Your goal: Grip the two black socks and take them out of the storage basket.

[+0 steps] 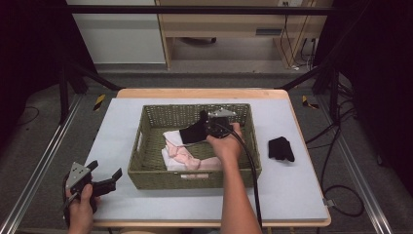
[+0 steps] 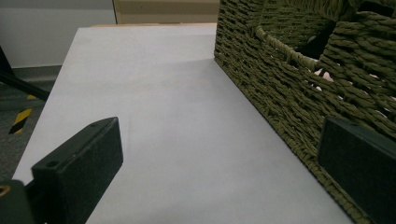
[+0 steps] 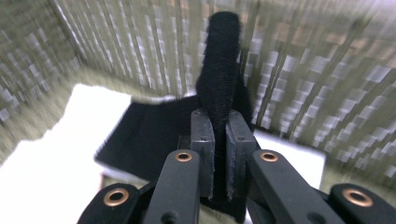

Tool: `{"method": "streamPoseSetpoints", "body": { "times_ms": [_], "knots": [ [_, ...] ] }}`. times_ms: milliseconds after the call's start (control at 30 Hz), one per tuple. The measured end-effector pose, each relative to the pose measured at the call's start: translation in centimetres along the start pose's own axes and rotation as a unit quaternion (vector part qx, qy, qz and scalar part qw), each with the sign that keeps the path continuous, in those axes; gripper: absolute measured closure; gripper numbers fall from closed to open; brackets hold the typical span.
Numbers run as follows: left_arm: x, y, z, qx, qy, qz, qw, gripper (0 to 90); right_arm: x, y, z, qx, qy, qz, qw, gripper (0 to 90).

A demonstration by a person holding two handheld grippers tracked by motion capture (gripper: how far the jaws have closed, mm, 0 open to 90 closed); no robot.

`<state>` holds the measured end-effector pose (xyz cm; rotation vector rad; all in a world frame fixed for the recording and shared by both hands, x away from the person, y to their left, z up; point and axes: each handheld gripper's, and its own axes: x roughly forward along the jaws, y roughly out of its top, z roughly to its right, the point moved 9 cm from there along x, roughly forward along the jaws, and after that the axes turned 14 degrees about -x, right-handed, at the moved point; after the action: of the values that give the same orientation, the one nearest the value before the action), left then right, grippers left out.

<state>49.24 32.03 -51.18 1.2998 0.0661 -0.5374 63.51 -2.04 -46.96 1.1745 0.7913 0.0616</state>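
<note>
here right hand-held gripper [image 3: 219, 140] clamps black cloth [image 3: 219, 70]; left hand-held gripper [image 2: 219, 172] agape.

Blk cloth [image 1: 281, 148] on table [image 1: 292, 190], basket's right.

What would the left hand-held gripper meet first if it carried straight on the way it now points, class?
Probably the woven basket. The left hand-held gripper points along the bare white tabletop beside the basket's side wall, and one open jaw already sits almost against it. Depth is unclear, so it might only graze past.
</note>
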Motion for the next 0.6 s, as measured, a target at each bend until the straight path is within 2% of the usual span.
{"method": "streamPoseSetpoints", "body": {
  "times_ms": [33, 67, 100, 167, 267, 333, 367, 400, 433, 500, 533, 567, 600],
  "knots": [
    [0.0, 0.0, 0.1, 0.0, -0.002, -0.001, 1.0, 0.4, -0.5, 0.8, 0.2, 0.0, -0.01, 0.03, 0.9995, 85.2],
    [0.0, 0.0, 0.1, 0.0, -0.002, -0.001, 1.0, 0.4, -0.9, 1.2, 0.3, -0.002, -0.014, 0.047, 0.9988, 85.2],
    [0.0, 0.0, 0.0, 0.002, 0.001, 0.0, 1.0, 0.4, -1.5, 1.8, 0.4, -0.001, -0.02, 0.072, 0.9972, 85.3],
    [0.0, 0.0, 0.1, 0.001, -0.001, 0.0, 1.0, 0.5, -2.3, 2.6, 0.6, -0.004, -0.031, 0.109, 0.9936, 85.3],
    [0.0, 0.0, 0.1, 0.0, -0.001, 0.0, 1.0, 0.5, -3.8, 3.7, 1.0, -0.001, -0.054, 0.158, 0.9859, 85.4],
    [0.0, 0.0, 0.0, 0.0, 0.001, 0.002, 1.0, 0.4, -4.7, 4.3, 1.3, -0.008, -0.069, 0.188, 0.9796, 85.4],
    [-0.1, 0.0, 0.0, -0.001, 0.001, 0.003, 1.0, 0.5, -5.6, 4.8, 1.3, -0.005, -0.072, 0.22, 0.9728, 85.4],
    [-0.1, 0.0, 0.0, -0.001, 0.001, 0.003, 1.0, 0.4, -5.6, 4.8, 1.3, -0.005, -0.072, 0.22, 0.9728, 85.4],
    [0.0, 0.0, 0.0, -0.002, 0.001, 0.004, 1.0, 0.4, -5.9, 5.1, 1.4, -0.006, -0.075, 0.229, 0.9705, 85.4],
    [0.0, 0.0, 0.0, 0.0, 0.003, 0.003, 1.0, 0.4, -6.8, 5.7, 1.5, -0.015, -0.086, 0.254, 0.9633, 85.4],
    [0.0, 0.0, 0.0, 0.0, 0.003, 0.003, 1.0, 0.5, -7.1, 5.8, 1.6, -0.012, -0.087, 0.262, 0.961, 85.4],
    [-0.1, 0.0, 0.0, 0.0, 0.002, 0.004, 1.0, 0.5, -8.1, 6.4, 1.9, -0.007, -0.091, 0.289, 0.953, 85.4],
    [-0.1, 0.0, 0.0, 0.0, 0.003, 0.004, 1.0, 0.5, -8.6, 6.8, 2.0, -0.007, -0.094, 0.302, 0.9486, 85.4]
  ]
}}
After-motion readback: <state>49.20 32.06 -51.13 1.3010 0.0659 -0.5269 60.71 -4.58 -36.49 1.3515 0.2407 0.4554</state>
